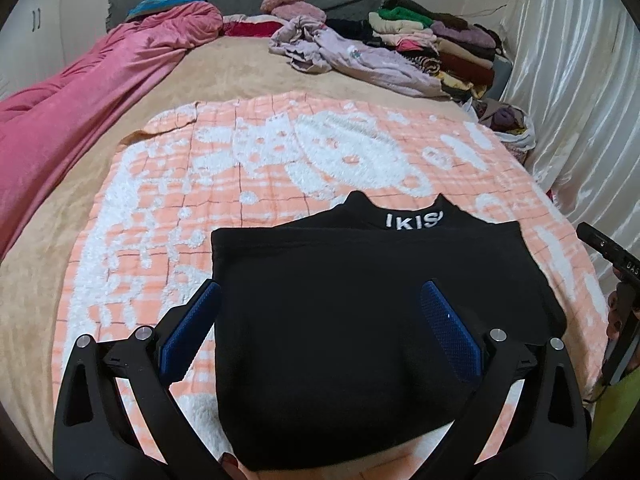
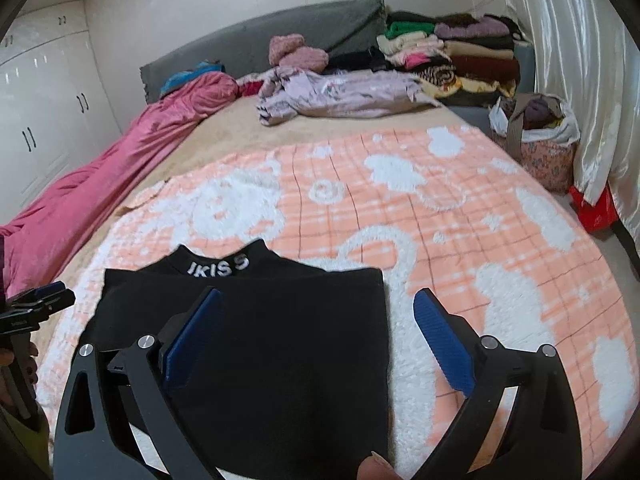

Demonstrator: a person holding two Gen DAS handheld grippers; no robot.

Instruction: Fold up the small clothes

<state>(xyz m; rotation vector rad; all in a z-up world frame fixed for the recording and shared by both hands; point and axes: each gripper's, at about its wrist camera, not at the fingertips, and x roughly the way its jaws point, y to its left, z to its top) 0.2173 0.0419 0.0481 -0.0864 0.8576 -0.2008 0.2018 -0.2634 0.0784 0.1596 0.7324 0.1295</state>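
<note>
A black top with white letters on its collar lies folded on an orange and white blanket. In the left wrist view my left gripper hangs open above the garment, blue pads wide apart, nothing gripped. The right wrist view shows the same black top at lower left. My right gripper is open over its right edge, with one pad above the cloth and the other above the blanket. The other gripper shows at each view's side edge.
A pink quilt runs along the left of the bed. A crumpled lilac garment and a stack of folded clothes lie at the head. A bag of clothes stands by the white curtain on the right.
</note>
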